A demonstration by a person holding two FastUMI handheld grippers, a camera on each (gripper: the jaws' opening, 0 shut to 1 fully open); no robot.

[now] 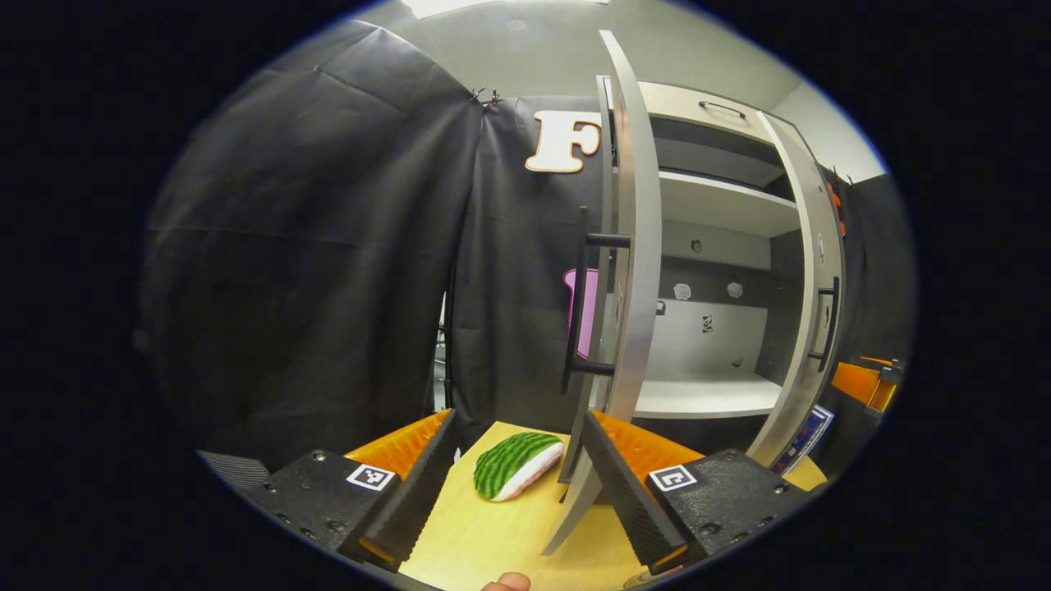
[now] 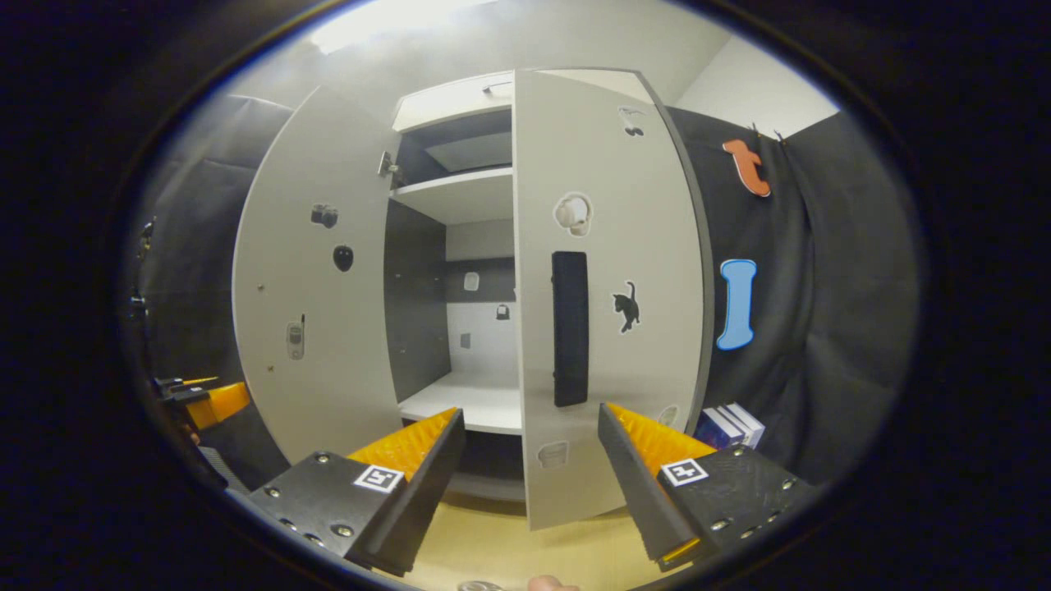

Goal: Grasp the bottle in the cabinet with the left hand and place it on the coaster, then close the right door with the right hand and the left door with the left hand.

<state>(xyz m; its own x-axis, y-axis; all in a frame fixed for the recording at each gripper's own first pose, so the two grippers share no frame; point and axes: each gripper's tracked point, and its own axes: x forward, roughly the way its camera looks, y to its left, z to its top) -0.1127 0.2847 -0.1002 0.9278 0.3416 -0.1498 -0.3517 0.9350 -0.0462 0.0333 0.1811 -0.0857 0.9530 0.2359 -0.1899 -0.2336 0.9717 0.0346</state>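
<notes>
Left gripper view has the left gripper (image 1: 519,492) spread wide and empty, with the left door (image 1: 636,246) edge-on just ahead and its black bar handle (image 1: 579,304) facing left. Right gripper (image 2: 530,484), likewise released, faces the right door (image 2: 608,287), half swung. Both doors look stiff, light panels (hinges should swing easily); push the flat face near the handle. No bottle stands on the bare shelf (image 1: 706,394).
</notes>
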